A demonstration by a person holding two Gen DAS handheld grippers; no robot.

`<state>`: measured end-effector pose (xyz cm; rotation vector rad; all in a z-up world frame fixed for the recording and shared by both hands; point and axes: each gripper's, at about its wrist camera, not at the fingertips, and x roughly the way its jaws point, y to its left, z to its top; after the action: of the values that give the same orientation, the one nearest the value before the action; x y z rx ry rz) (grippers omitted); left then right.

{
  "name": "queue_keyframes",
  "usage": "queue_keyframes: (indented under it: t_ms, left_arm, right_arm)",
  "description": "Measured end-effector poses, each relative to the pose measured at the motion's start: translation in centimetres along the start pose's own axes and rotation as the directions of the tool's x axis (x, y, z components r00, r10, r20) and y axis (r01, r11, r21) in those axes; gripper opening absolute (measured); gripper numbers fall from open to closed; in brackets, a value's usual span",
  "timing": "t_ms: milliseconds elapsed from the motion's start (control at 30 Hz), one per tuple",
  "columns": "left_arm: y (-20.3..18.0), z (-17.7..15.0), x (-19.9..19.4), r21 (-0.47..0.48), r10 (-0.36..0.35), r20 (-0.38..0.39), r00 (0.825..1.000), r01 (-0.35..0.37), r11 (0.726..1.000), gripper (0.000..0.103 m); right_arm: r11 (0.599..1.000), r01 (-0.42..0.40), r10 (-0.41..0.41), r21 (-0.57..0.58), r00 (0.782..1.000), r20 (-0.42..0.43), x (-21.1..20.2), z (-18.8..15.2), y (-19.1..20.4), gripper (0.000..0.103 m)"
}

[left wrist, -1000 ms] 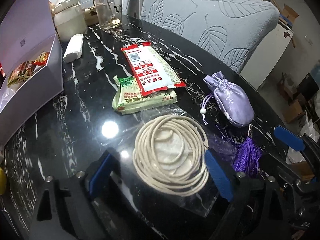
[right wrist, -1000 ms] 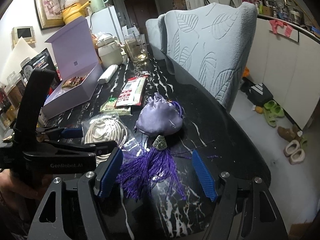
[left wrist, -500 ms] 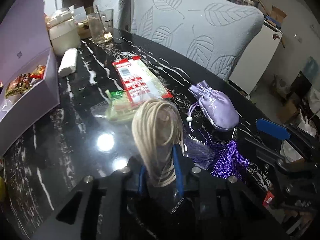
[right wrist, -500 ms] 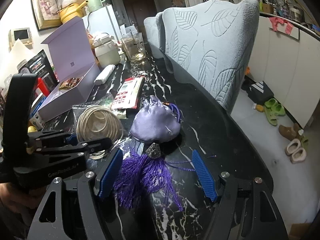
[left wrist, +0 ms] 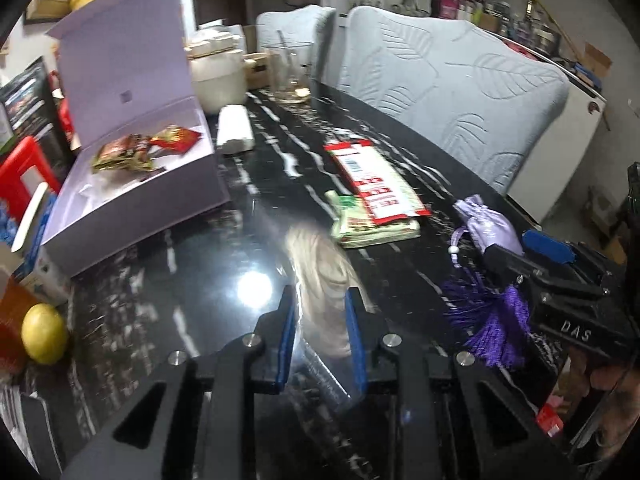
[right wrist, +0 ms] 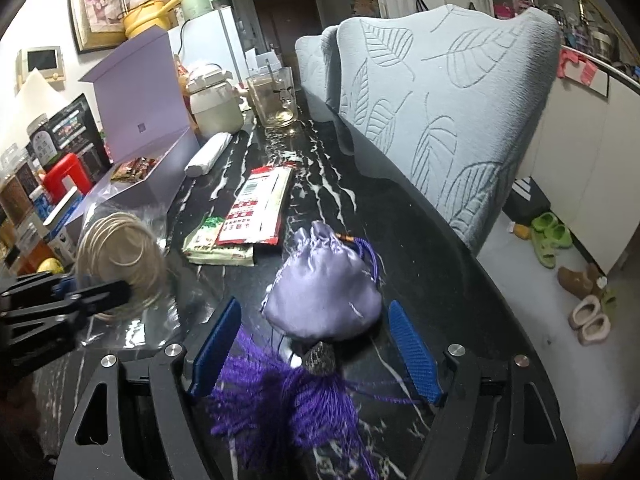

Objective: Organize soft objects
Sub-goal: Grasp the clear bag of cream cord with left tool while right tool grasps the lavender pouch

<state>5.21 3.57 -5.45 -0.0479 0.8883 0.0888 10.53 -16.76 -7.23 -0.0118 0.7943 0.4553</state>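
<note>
The black white-veined marble surface (left wrist: 400,152) is stretching away ahead of both my grippers. The open lilac cardboard box (left wrist: 132,184), already holding snack packets, is sitting ahead and to the left of my left gripper (left wrist: 320,320). The lilac satin drawstring pouch with a purple tassel (right wrist: 324,292) is lying between the jaws of my right gripper (right wrist: 312,336), which have just been opening wider and are not touching it. My left jaws are clamping the coil of cream cord in its clear plastic bag (left wrist: 324,276), lifted off the surface. I judge this the carrying step: next I am needing to swing left over the box and release.
</note>
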Motion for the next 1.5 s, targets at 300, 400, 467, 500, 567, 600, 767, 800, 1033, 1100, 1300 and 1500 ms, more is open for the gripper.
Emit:
queue_keyframes:
  t_ms: [300, 400, 467, 500, 567, 600, 767, 800, 1033, 1100, 1300, 1500]
  left_arm:
    - [0.4, -0.9, 1.5, -0.048, -0.057, -0.047, 0.997, 0.055, 0.997, 0.024]
    - [0.7, -0.9, 2.4, -0.088, -0.09, -0.087, 0.992, 0.083, 0.993, 0.024]
    - [0.8, -0.9, 3.2, -0.113, -0.1, -0.125, 0.987, 0.086, 0.99, 0.024]
    - [0.9, -0.9, 3.5, -0.12, -0.1, -0.138, 0.985, 0.083, 0.989, 0.024]
    - [1.0, -0.9, 3.7, -0.129, -0.107, -0.136, 0.985, 0.089, 0.988, 0.024]
    - [1.1, -0.8, 3.8, -0.128, -0.11, -0.137, 0.984, 0.092, 0.987, 0.024]
    - [1.3, -0.8, 4.0, -0.148, -0.123, -0.144, 0.982, 0.102, 0.984, 0.024]
    - [1.3, -0.8, 3.9, -0.147, -0.122, -0.145, 0.982, 0.101, 0.984, 0.024]
    - [1.1, -0.8, 4.0, -0.127, -0.069, -0.137, 0.988, 0.051, 0.991, 0.103]
    - [1.2, -0.9, 3.9, -0.134, -0.068, -0.139, 0.988, 0.05, 0.99, 0.103]
    - [0.9, 0.1, 3.8, -0.141, -0.094, -0.117, 0.989, 0.077, 0.987, 0.103]
    - [-0.5, 2.3, 4.3, -0.121, -0.115, -0.073, 0.991, 0.105, 0.987, 0.103]
  right_arm:
    - [1.0, 0.028, -0.028, 0.002, 0.999, -0.014, 1.5, 0.7, 0.3, 0.078]
    - [1.0, 0.029, -0.028, 0.005, 0.999, -0.015, 1.4, 0.7, 0.4, 0.078]
    - [1.0, 0.031, -0.03, 0.007, 0.999, -0.02, 1.5, 0.6, 0.3, 0.078]
    - [1.0, 0.03, -0.029, 0.008, 0.999, -0.022, 1.5, 0.5, 0.3, 0.078]
    - [1.0, 0.029, -0.029, 0.005, 0.999, -0.024, 1.5, 0.5, 0.4, 0.078]
    - [1.0, 0.03, -0.03, 0.002, 0.999, -0.025, 1.5, 0.4, 0.4, 0.078]
    - [1.0, 0.027, -0.027, -0.002, 0.999, -0.026, 1.4, 0.3, 0.5, 0.078]
    - [1.0, 0.028, -0.028, -0.004, 0.999, -0.027, 1.4, 0.3, 0.5, 0.078]
    - [1.0, 0.027, -0.027, 0.002, 0.999, -0.031, 1.3, 0.1, 0.3, 0.078]
    - [1.0, 0.028, -0.027, 0.006, 0.999, -0.031, 1.2, 0.1, 0.1, 0.078]
    - [0.999, 0.03, -0.029, 0.013, 0.999, -0.033, 1.0, -0.1, -0.2, 0.078]
    - [0.999, 0.042, -0.041, 0.029, 0.998, -0.037, 1.0, -0.1, -0.9, 0.078]
